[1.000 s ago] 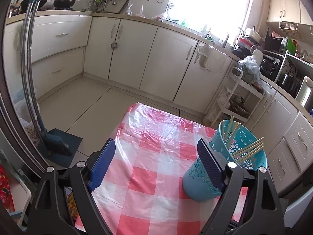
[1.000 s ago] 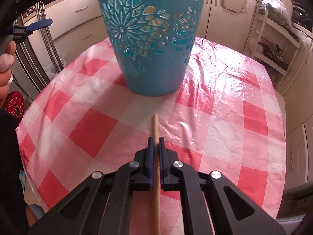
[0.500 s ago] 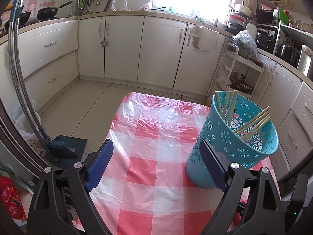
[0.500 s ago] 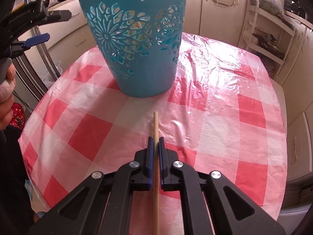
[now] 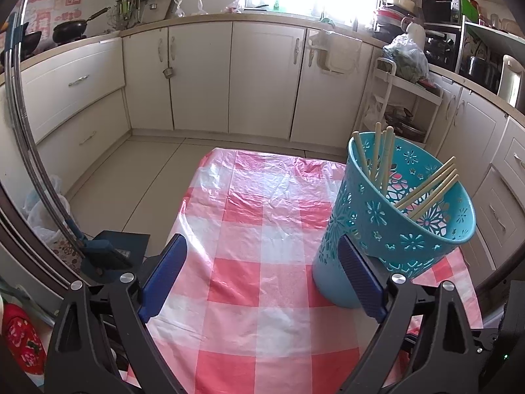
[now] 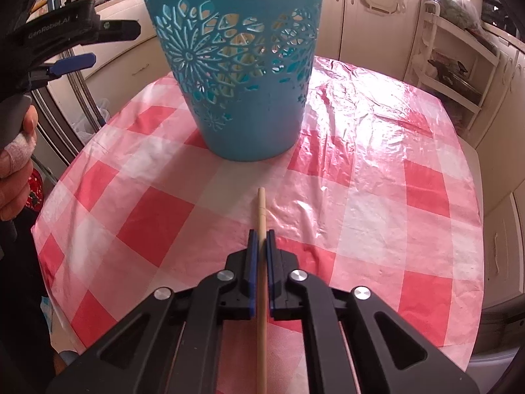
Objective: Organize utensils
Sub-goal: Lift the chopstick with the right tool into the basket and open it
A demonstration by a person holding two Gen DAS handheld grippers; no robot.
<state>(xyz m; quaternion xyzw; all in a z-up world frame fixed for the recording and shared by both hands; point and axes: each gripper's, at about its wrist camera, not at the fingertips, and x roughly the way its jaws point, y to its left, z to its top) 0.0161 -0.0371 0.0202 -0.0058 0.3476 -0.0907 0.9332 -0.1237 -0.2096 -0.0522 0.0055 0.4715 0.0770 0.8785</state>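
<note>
Two grippers are at work over a desk [image 5: 262, 335] with a pink and white checked plastic cloth [image 6: 377, 197]. A blue holder [image 5: 387, 229] with flower-shaped holes stands on the cloth. It looks tilted in the left wrist view. Seven or so pale chopsticks [image 5: 430, 187] stick out of its top. Some lean on the far rim and some lean on the right rim.

The right gripper [image 6: 260, 246] has its blue fingers [image 6: 252, 262] closed tight on one more chopstick [image 6: 261, 207]. That stick runs straight out between them. Its tip points at the bottom of the holder but is a little way from it, just above the cloth.

The left gripper [image 5: 259, 256] has its fingers [image 5: 162, 275] far apart and opening wider. Nothing is held between them. Its right finger sits just beside the holder's lower side; I cannot tell if it touches. In the right wrist view the left gripper [image 6: 72, 49] shows at the far left, and a hand [image 6: 16, 157] with a bandaged finger holds it.

White cupboards [image 5: 262, 78] stand behind the desk.
</note>
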